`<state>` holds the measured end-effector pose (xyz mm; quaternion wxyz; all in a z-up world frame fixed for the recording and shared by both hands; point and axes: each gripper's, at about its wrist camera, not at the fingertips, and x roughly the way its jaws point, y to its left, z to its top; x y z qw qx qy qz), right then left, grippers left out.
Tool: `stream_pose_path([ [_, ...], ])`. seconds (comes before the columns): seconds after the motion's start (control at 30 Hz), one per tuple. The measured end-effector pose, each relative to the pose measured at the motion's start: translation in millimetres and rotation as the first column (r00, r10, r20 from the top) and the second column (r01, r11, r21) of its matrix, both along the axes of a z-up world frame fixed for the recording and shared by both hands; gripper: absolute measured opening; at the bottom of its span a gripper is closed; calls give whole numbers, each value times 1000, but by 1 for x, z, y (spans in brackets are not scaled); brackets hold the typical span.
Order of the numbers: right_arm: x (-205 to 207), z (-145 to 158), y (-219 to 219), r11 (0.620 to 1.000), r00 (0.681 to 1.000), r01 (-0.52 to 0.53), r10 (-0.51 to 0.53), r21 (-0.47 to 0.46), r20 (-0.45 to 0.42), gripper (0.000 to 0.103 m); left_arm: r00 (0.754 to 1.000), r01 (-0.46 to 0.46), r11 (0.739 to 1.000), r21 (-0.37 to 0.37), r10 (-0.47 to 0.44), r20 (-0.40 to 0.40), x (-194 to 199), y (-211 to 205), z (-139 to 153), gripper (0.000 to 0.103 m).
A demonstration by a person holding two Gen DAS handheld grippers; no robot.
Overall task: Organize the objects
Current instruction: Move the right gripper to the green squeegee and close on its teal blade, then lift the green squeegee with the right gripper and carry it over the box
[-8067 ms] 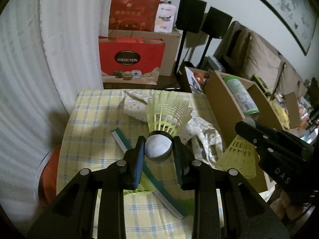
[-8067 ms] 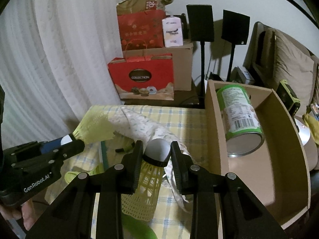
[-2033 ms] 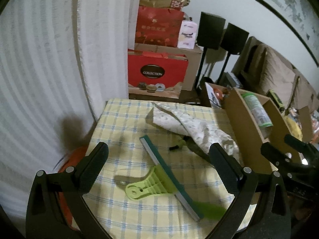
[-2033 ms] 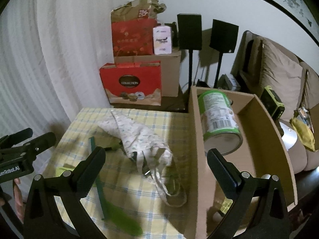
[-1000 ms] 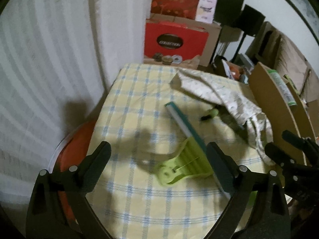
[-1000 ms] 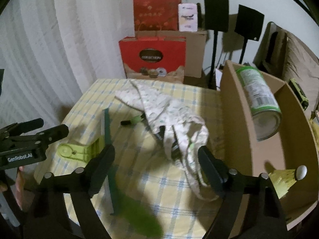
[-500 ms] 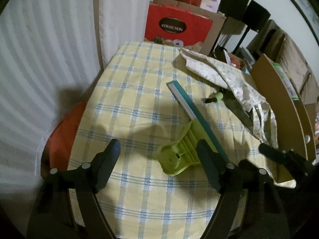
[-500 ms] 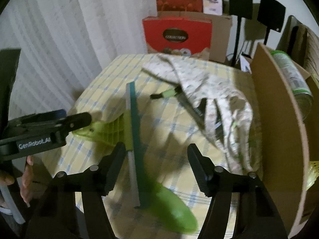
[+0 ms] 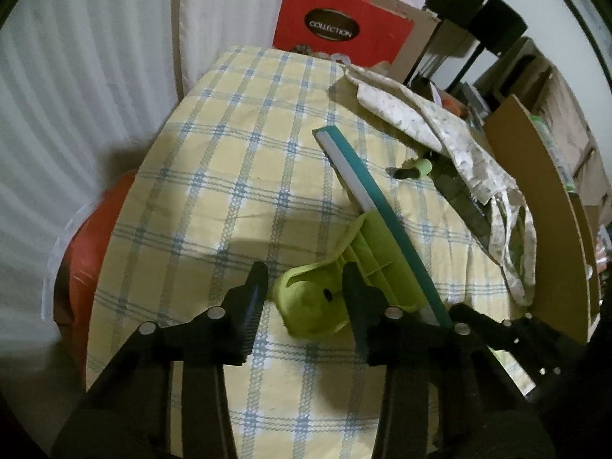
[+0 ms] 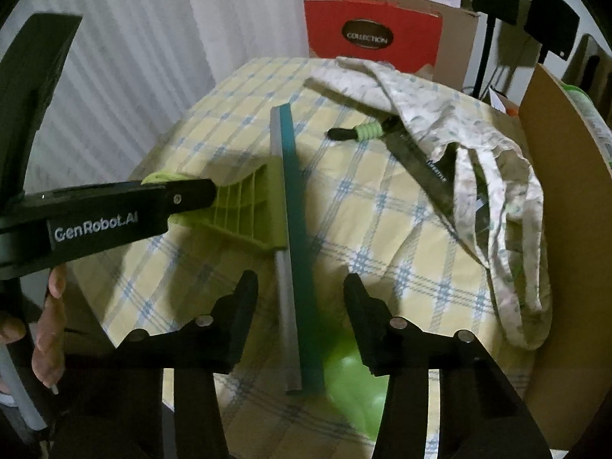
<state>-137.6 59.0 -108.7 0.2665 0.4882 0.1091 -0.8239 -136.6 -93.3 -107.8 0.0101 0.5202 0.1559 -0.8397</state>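
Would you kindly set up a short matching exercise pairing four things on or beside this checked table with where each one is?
Things:
1. squeegee handle
2. squeegee blade
3. patterned cloth bag
4. knife

Places:
A. partly under the bag
B. between the left gripper's jaws
C. beside the cardboard box
D. between the right gripper's jaws

Pairs: 1-B, 2-D, 3-C, 4-A
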Motion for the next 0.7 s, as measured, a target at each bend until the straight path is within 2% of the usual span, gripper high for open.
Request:
stream_pose_path([
  [0.1,2,-1,-5,1000,1000,-10,10,22,-13,42,1000,-1,1000,15,1,0,-1,1,1,30],
  [0.17,2,-2,-8,999,1000,-18,18,27,-12,38,1000,2,1000,19,-2,-5,-1,2,2,27],
  [0.23,3,-2,-10,999,1000,-25,26,32,-15,28,1000,1,1000,23,-1,-9,0,3,4,24],
  [0.33,6,-2,-13,998,999,-32,34,51,-32,24,1000,4,1000,4,-4,-25,0,4,8,19],
  [0.4,5,-2,-11,999,999,-28,29,42,-30,20,999,0,1000,16,1,-36,1,2,11,16],
  [0.7,9,2,-7,1000,999,-27,27,2,-19,20,998,-1,1000,27,2,-61,2,3,23,16],
])
